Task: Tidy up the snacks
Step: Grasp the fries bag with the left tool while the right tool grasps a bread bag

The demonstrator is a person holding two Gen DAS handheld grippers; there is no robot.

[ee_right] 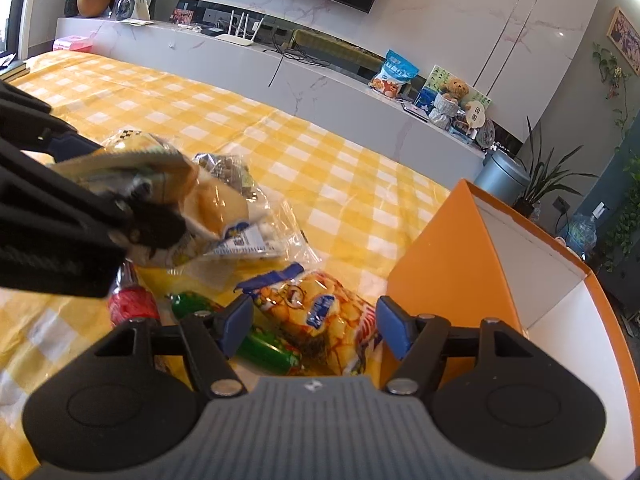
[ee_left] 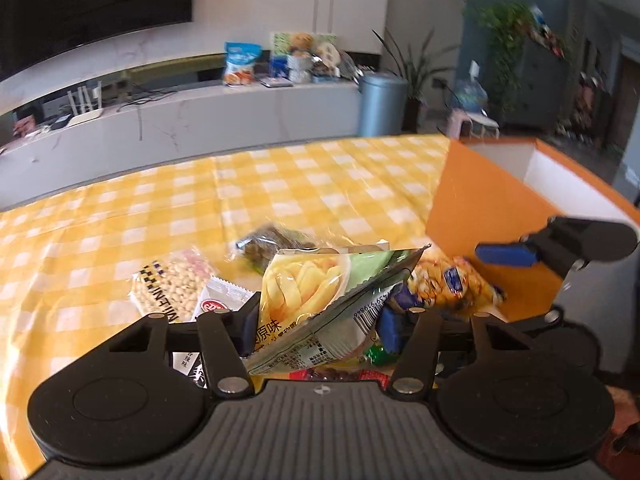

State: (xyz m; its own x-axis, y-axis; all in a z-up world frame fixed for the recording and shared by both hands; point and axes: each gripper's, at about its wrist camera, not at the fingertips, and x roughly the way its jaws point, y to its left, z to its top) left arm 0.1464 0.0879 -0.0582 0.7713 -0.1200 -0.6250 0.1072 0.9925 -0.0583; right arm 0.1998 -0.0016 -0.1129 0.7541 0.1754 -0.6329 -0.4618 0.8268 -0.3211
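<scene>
My left tongs (ee_left: 320,316) are clamped on the green fries bag (ee_left: 312,292), which sits crumpled between the blue pads and looks lifted off the yellow checked cloth (ee_left: 160,208). My right tongs (ee_right: 316,326) stand wide apart with nothing held, the yellow snack pack (ee_right: 320,320) lying just ahead, in the gap between the fingers.

The orange box (ee_right: 440,256) stands to the right of both tongs, open at the top, with white inner walls. I cannot see its floor.

Left of the left tongs lie a bag of pale beans (ee_left: 176,284) and a small white sachet (ee_left: 220,300); beyond the tips is a dark clear-wrapped pack (ee_left: 272,244). A green-wrapped item (ee_right: 264,348) and a red one (ee_right: 132,304) lie close in under the right tongs.

Step in hand, as I judge it: carrying the fries bag to the box.

Next: swing the left tongs rightward over the box rim, clear of the right tongs, then let go. The bag is limp and could catch on the near wall.
</scene>
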